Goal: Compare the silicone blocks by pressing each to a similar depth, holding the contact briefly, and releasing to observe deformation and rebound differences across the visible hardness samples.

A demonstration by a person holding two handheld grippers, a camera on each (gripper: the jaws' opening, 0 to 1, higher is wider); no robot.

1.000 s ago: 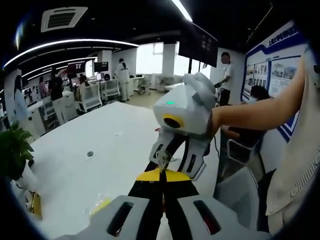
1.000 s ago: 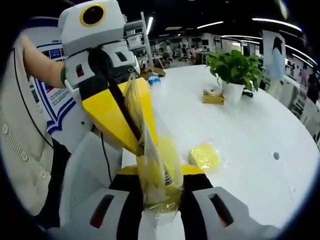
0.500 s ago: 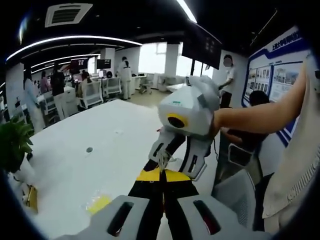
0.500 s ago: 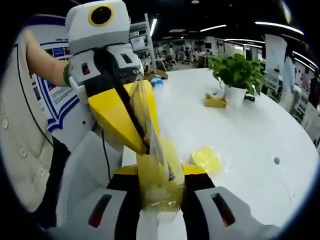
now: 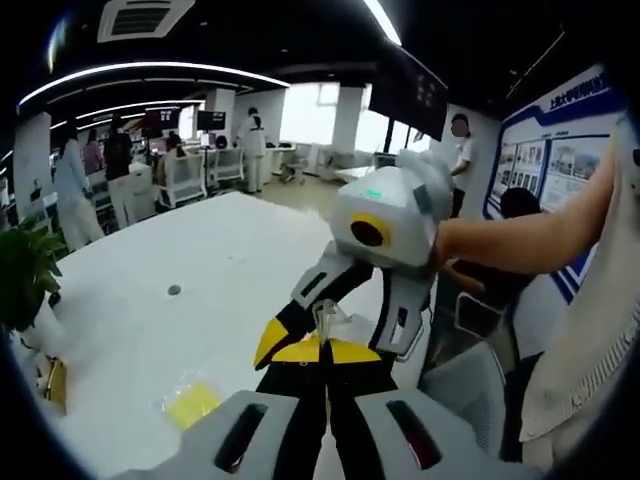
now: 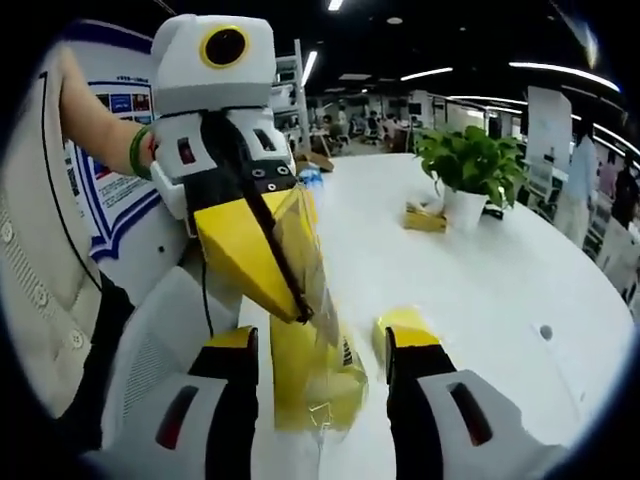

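Observation:
A clear plastic bag [image 6: 318, 365] with a yellow silicone block inside hangs in the air. My left gripper [image 6: 302, 316] comes in from the upper left, shut on the bag's top edge. In the left gripper view its jaws [image 5: 322, 348] meet on a thin sliver of that bag [image 5: 322, 320]. My right gripper [image 6: 320, 345] stands open, its jaws on either side of the bag and apart from it. A second yellow block [image 5: 190, 403] in its wrapper lies on the white table [image 5: 200, 280]; in the right gripper view this block [image 6: 398, 320] peeks from behind my right jaw.
A potted plant [image 6: 470, 150] and a small box [image 6: 427, 215] stand farther along the table. A white office chair [image 6: 150, 350] is below the grippers at the table's edge. The holder's forearm [image 5: 520, 235] reaches in from the right. People and desks fill the background.
My right gripper has opened and let go of the bag. The left gripper still holds the bag by its top.

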